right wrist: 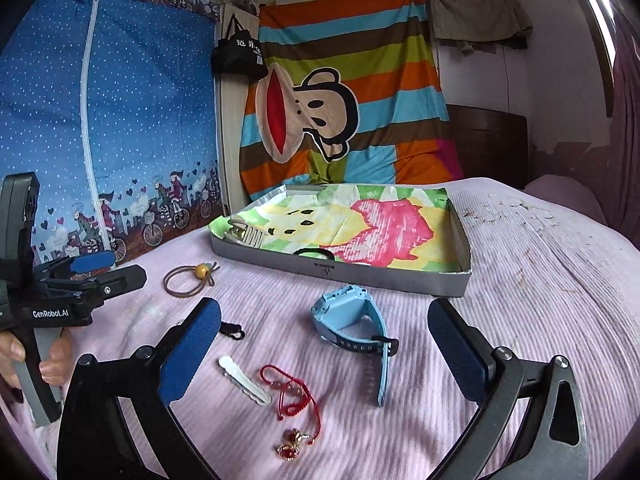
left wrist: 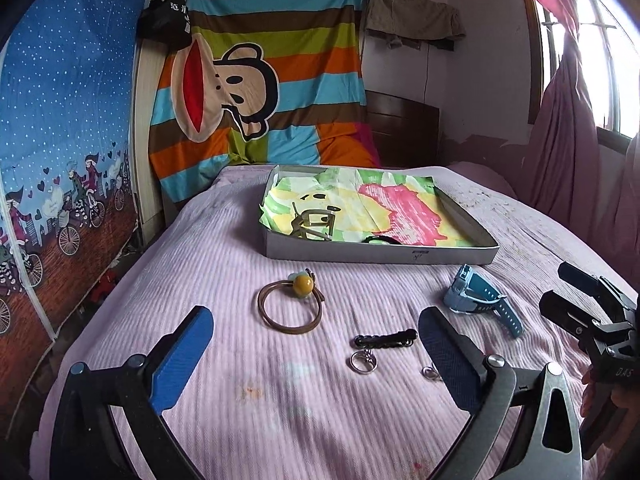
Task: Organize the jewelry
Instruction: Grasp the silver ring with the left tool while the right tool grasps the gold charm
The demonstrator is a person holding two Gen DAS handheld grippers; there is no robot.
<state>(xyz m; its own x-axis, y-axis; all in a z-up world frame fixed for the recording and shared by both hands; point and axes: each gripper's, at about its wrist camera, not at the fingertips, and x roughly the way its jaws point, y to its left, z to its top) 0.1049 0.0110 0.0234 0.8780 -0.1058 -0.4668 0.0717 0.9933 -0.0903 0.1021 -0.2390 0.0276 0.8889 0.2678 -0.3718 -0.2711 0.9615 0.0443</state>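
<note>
Two hand-held grippers, left hand-held gripper [left wrist: 316, 348] and right hand-held gripper [right wrist: 324, 348], hover over the bed [left wrist: 224, 400] with jaws spread wide and nothing between them. The blue watch [right wrist: 352, 328] lies on its side near the tray [right wrist: 456, 280], its strap running toward the bed's near edge. The black clip [left wrist: 386, 338] lies crosswise, parallel to that edge, with the hair tie [left wrist: 290, 306] lying flat, left of it.

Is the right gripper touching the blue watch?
Apart. The right wrist view shows the right gripper open, pads wide either side of the blue watch with bare bedspread between.
</note>
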